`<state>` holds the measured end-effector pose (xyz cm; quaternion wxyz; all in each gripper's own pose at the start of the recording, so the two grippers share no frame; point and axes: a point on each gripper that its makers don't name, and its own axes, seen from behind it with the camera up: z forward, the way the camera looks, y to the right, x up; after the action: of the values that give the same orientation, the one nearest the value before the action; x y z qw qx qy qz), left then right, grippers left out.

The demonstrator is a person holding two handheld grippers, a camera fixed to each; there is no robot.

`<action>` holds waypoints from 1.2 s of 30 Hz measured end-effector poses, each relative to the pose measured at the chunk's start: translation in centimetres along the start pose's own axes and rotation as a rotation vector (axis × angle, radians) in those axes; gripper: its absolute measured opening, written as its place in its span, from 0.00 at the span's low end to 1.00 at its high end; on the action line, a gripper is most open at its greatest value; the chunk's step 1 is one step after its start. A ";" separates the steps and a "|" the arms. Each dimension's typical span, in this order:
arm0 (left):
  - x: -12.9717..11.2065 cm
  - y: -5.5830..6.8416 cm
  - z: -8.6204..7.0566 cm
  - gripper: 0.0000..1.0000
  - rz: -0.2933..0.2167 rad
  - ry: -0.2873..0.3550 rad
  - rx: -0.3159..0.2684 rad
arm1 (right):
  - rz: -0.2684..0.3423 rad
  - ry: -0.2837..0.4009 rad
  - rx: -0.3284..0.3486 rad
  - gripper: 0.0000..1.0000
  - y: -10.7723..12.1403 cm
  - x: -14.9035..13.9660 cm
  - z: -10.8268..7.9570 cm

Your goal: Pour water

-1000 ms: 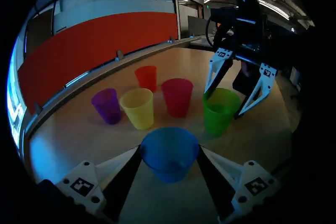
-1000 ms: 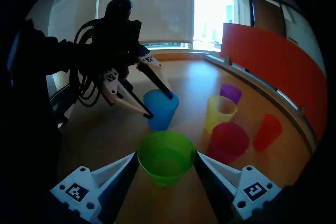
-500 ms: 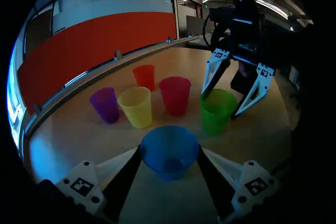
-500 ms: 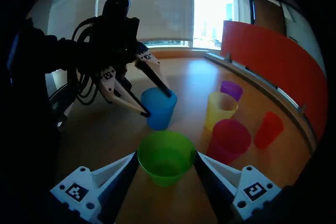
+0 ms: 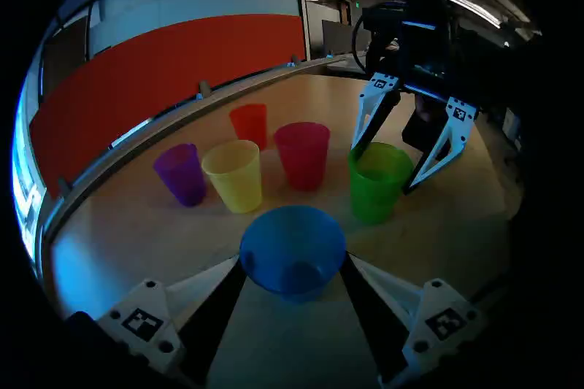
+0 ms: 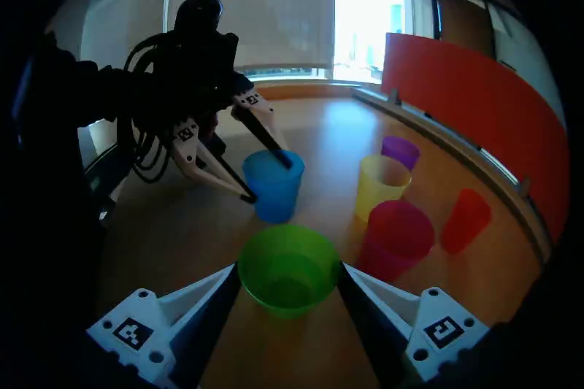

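1. Nearest in the left gripper view, the left gripper (image 5: 292, 261) has its fingers drawn in narrow against both sides of the blue cup (image 5: 292, 250). The cup is upright over the near part of the table (image 5: 146, 243).
2. Nearest in the right gripper view, the right gripper (image 6: 290, 270) clamps the green cup (image 6: 290, 279) the same way, mouth up and level.
3. Each cup's bottom looks darker than its walls. Whether that is water or shadow I cannot tell.
4. The two held cups are near each other but apart, and neither leans toward the other. So I judge the grasping done and the pour itself not begun: one cup has to be brought over the other's rim and tipped.
5. Behind them stand the red cup (image 5: 301, 155), yellow cup (image 5: 233, 174) and purple cup (image 5: 179, 172) in a loose row, untouched.
6. Farthest, the orange cup (image 5: 250, 124) sits close to the table's far edge, below the orange partition (image 5: 146, 75).
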<state>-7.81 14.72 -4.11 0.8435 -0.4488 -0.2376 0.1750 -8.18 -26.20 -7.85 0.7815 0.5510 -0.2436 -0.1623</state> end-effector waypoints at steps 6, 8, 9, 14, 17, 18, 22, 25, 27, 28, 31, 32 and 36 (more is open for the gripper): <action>0.0 0.0 0.0 0.89 0.000 -0.004 0.001 | 0.005 0.001 -0.007 0.96 0.1 0.0 -0.1; 0.0 0.1 -0.1 0.89 0.002 -0.004 -0.001 | 0.009 -0.002 -0.013 0.99 0.2 -0.1 -0.1; 0.0 0.1 -0.1 0.89 0.003 -0.005 -0.001 | 0.011 -0.005 -0.016 1.00 0.2 -0.2 -0.1; -0.2 0.1 -0.3 0.89 0.007 -0.011 0.003 | 0.022 -0.017 -0.019 1.00 0.2 -0.8 -0.1; -0.3 0.1 -0.4 0.89 0.005 -0.015 0.005 | 0.023 -0.018 -0.019 1.00 0.1 -0.9 -0.2; -0.4 0.0 -0.5 0.89 0.005 -0.016 0.007 | 0.023 -0.019 -0.020 1.00 0.1 -1.0 -0.3; -0.5 -0.2 -0.9 0.89 0.006 -0.018 0.018 | 0.023 -0.021 -0.025 1.00 0.0 -1.3 -0.6; -0.7 -0.4 -1.3 0.89 0.008 -0.022 0.027 | 0.028 -0.022 -0.031 1.00 0.0 -1.6 -0.8; -0.9 -0.5 -1.6 0.90 0.010 -0.027 0.032 | 0.033 -0.024 -0.035 1.00 0.0 -1.8 -1.1; -1.0 -0.5 -1.7 0.90 0.011 -0.029 0.033 | 0.035 -0.025 -0.038 1.00 0.1 -1.9 -1.2; -1.2 -0.4 -2.1 0.90 0.014 -0.035 0.037 | 0.039 -0.026 -0.047 1.00 0.1 -2.2 -1.6; -1.3 -0.3 -2.2 0.90 0.015 -0.036 0.038 | 0.040 -0.025 -0.050 1.00 0.1 -2.3 -1.8; -1.7 -0.3 -2.8 0.90 0.014 -0.041 0.048 | 0.045 -0.023 -0.062 1.00 0.0 -2.6 -2.4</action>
<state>-7.65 11.80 -5.67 0.8477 -0.4264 -0.2475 0.1960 -8.97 -22.99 -9.00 0.7989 0.5190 -0.2597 -0.1583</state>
